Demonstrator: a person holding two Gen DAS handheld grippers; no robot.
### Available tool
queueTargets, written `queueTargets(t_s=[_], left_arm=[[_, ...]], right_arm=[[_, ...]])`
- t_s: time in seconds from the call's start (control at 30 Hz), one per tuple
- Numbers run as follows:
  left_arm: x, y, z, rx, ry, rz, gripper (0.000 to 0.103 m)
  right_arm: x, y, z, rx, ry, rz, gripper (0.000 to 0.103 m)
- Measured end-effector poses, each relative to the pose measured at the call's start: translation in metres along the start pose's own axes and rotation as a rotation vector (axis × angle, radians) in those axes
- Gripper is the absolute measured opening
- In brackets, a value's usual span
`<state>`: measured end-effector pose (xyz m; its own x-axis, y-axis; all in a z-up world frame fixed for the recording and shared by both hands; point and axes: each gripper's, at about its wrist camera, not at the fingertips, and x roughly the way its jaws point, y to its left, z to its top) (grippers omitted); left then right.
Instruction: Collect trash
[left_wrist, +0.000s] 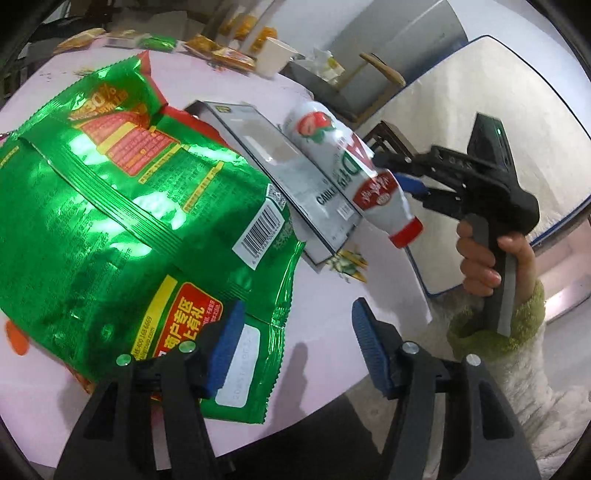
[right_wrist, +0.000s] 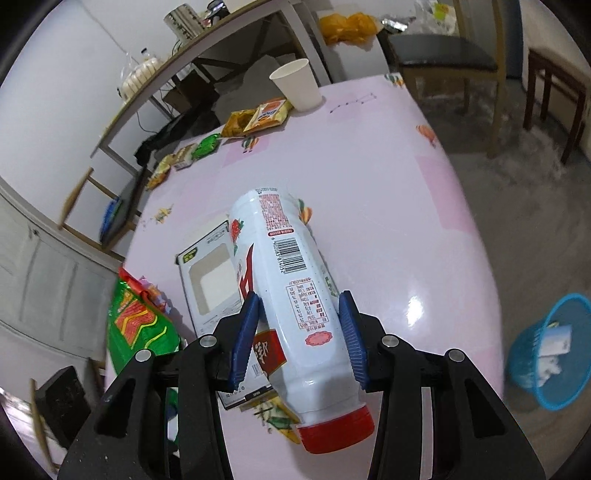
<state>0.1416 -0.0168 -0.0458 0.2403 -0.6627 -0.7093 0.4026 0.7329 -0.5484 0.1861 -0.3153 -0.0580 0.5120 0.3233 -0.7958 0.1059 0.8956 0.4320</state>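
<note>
My right gripper (right_wrist: 300, 306) is shut on a white drink bottle (right_wrist: 295, 288) with a red cap. Both blue pads press on its sides, and the cap end points back toward the camera. In the left wrist view the bottle (left_wrist: 354, 173) hangs tilted over a flat grey window carton (left_wrist: 280, 166), with the right gripper (left_wrist: 391, 171) and a person's hand behind it. A large green snack bag (left_wrist: 122, 206) lies on the pink table (left_wrist: 325, 302). My left gripper (left_wrist: 297, 314) is open. Its left pad overlaps the bag's near corner and its right pad stands clear of it.
A white paper cup (right_wrist: 297, 86) and several snack wrappers (right_wrist: 258, 118) sit at the table's far edge. A blue mesh basket (right_wrist: 550, 350) holding white scraps stands on the floor at the right. Chairs (right_wrist: 443, 55) stand beyond the table.
</note>
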Motion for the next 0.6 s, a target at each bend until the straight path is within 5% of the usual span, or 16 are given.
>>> queueTargets(t_s=[0.4,0.6], left_arm=[[-0.046,-0.005,0.009,0.027,-0.152,-0.127,0.063],[-0.062,0.011,0.006,0.027,-0.205,-0.098,0.066]], right_arm=[[-0.015,-0.003,-0.002,0.139,-0.053,0.219,0.039],[-0.026,0.042,-0.008,0.054,-0.057,0.314,0.039]])
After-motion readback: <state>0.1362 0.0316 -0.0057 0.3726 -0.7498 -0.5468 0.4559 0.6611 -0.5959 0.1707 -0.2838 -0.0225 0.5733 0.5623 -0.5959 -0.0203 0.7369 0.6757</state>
